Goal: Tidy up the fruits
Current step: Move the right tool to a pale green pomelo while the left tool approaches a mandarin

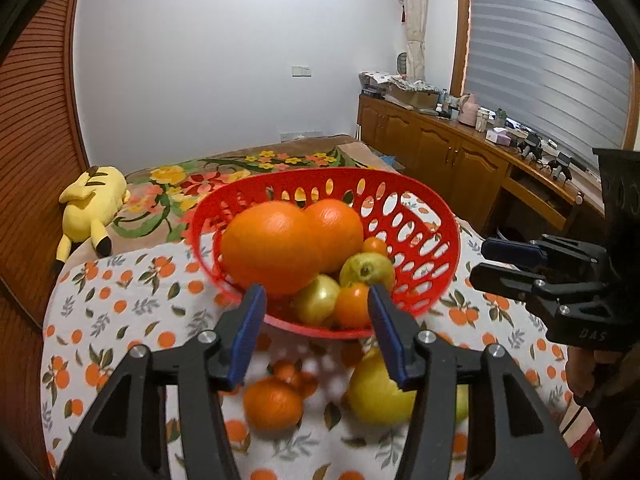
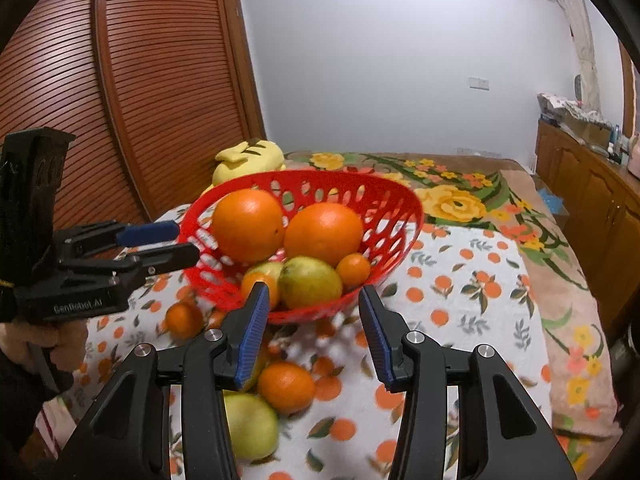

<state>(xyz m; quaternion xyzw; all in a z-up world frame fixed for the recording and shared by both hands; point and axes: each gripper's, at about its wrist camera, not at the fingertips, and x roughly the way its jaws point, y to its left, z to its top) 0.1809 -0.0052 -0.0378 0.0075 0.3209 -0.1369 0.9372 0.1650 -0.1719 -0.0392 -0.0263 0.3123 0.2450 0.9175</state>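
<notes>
A red perforated basket (image 1: pixel 436 280) (image 2: pixel 400 196) stands on the orange-print tablecloth (image 1: pixel 132 296). It holds two big oranges (image 1: pixel 272 252) (image 2: pixel 324 232), yellow-green fruits (image 1: pixel 366 268) and small tangerines (image 1: pixel 352 304). Loose on the cloth in front lie a tangerine (image 1: pixel 272 402) (image 2: pixel 286 388), a yellow fruit (image 1: pixel 376 396) and a green fruit (image 2: pixel 250 424); another tangerine (image 2: pixel 184 320) lies left of the basket. My left gripper (image 1: pixel 316 296) (image 2: pixel 188 242) is open just before the basket's near rim, with nothing in it. My right gripper (image 2: pixel 315 292) (image 1: pixel 478 262) is open and empty, close to the rim.
A yellow plush toy (image 1: pixel 90 204) lies on the floral blanket (image 2: pixel 460 200) behind the basket. A louvred wooden door (image 2: pixel 140 100) stands on the left. A wooden cabinet (image 1: pixel 452 152) with clutter runs along the right. A hand (image 2: pixel 48 340) holds the left gripper.
</notes>
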